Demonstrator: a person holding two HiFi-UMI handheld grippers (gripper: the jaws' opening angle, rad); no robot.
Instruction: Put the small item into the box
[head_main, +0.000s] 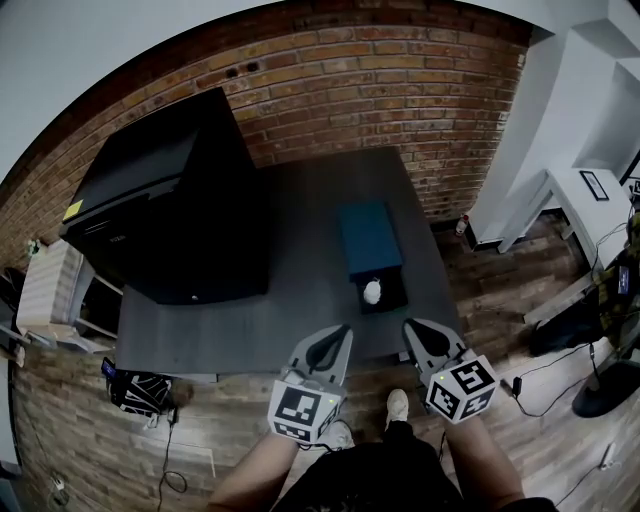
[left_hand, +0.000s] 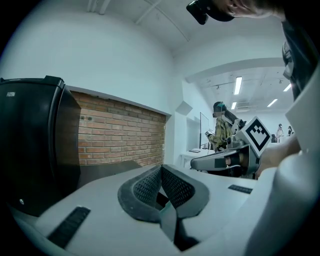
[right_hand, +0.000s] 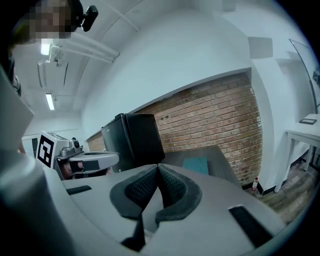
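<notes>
Ahead, between fingers (head_main: 330, 352): item (head_main: 372, 291) (untouched)

The head camera looks steeply down on the dark grey rectangular worktop (head_main: 300, 290) from its near edge. Cameras on the left tongs (head_main: 344, 330) and right tongs (head_main: 409, 324) face nearly level across it, so all three views share it.

table (head_main: 300, 300): dark grey, plain
box (head_main: 368, 238): teal top, black at the open end
item (head_main: 372, 291): white
wall (head_main: 380, 80): red-brown brick, pale mortar lines
cabinet (head_main: 170, 200): black, yellow tag at one corner
floor (head_main: 500, 300): brown wood-plank pattern
left gripper (head_main: 340, 332): pale grey shell, black dotted pads (left_hand: 145, 187), black-on-white square pattern at the rear
right gripper (head_main: 411, 326): same colours and pattern
shoe (head_main: 397, 405): white
bag (head_main: 135, 390): black with white lines
</notes>
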